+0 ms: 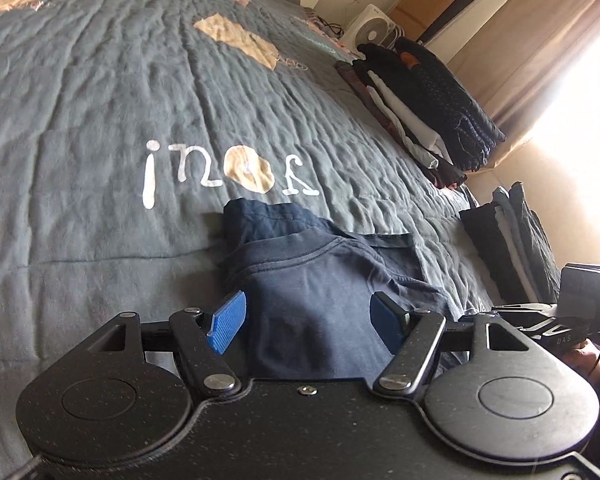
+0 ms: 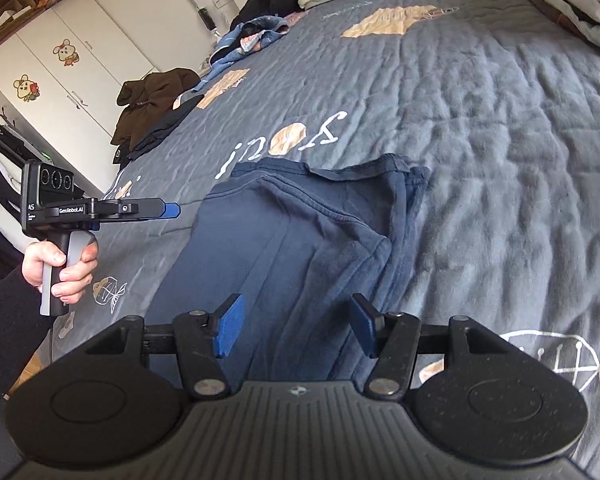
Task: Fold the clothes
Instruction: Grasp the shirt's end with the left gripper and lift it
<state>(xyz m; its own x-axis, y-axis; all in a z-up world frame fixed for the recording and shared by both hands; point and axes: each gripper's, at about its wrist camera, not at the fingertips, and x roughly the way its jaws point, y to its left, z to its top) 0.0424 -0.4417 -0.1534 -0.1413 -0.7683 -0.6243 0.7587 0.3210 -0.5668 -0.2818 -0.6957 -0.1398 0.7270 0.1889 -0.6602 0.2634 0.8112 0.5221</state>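
Both grippers hung with fingers spread and empty: your left gripper (image 1: 306, 322), then your right gripper (image 2: 296, 326), above the navy T-shirt (image 2: 300, 240) lying partly folded on the quilted grey bedspread (image 2: 500, 120). Soft, light, limp jersey, it would likely sag, so pinching at its ribbed collar or hem looked wisest.

The shirt (image 2: 300, 240) lies on the quilt (image 2: 500, 140), folded stacks (image 1: 420, 96) behind it.
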